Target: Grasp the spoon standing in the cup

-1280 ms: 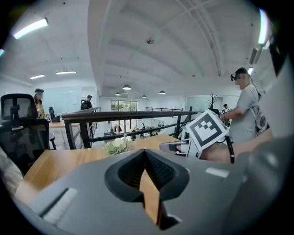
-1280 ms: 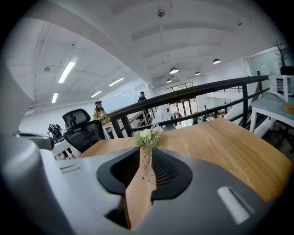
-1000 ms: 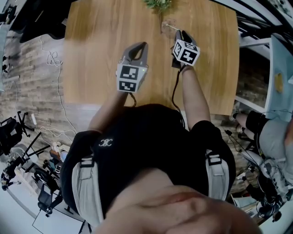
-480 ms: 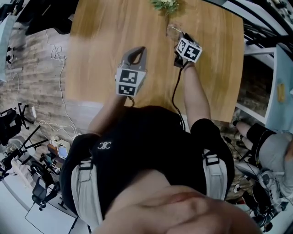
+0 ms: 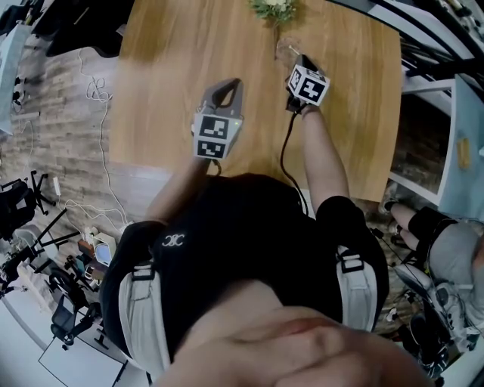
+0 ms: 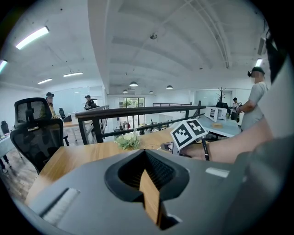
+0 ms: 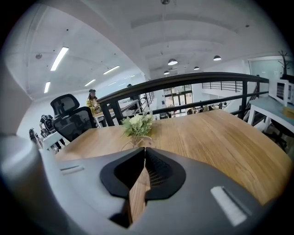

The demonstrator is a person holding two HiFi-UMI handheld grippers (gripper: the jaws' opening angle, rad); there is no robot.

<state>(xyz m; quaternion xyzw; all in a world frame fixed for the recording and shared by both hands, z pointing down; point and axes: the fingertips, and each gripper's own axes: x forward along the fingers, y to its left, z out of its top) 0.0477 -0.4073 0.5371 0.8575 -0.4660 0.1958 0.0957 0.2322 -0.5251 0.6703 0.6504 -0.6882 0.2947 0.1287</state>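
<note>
A clear glass cup (image 5: pixel 283 50) stands at the far side of the wooden table (image 5: pixel 174 68), just in front of a small flower bunch (image 5: pixel 274 9). A thin pale spoon seems to lean in the cup, too faint to make out well. My right gripper (image 5: pixel 301 58) sits just to the right of the cup with its jaws shut on nothing. In the right gripper view the cup (image 7: pixel 137 142) shows as a faint glass outline directly beyond the shut tips (image 7: pixel 144 149). My left gripper (image 5: pixel 232 82) hovers mid-table, shut and empty (image 6: pixel 145 152), away from the cup.
The flower bunch (image 7: pixel 136 124) stands right behind the cup. A black railing (image 7: pixel 193 80) runs along the table's far edge. Office chairs (image 6: pixel 34 133) stand to the left, and people (image 6: pixel 255 98) stand farther off. Cables (image 5: pixel 91 98) lie on the floor left of the table.
The head view has shifted slightly. My right gripper has edged a little closer to the cup. The left gripper has barely moved.
</note>
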